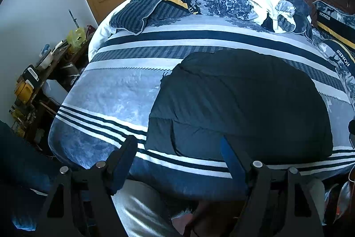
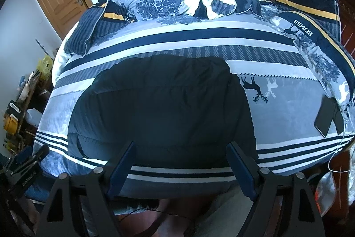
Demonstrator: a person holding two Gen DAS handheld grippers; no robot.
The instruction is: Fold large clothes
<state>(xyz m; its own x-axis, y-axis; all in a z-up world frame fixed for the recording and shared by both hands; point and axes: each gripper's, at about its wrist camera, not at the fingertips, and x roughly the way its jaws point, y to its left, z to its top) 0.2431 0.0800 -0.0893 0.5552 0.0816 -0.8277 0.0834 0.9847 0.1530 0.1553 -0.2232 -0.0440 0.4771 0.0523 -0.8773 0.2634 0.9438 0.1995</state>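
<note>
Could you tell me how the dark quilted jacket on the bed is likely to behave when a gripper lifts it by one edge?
The dark quilted jacket looks puffy and soft, so it would probably sag and unfold rather than hold shape. Its padded panels suggest bulk more than weight. The smooth shell may slip between fingers.

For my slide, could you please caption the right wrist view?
Open right gripper above a dark padded garment on the bed.
</note>
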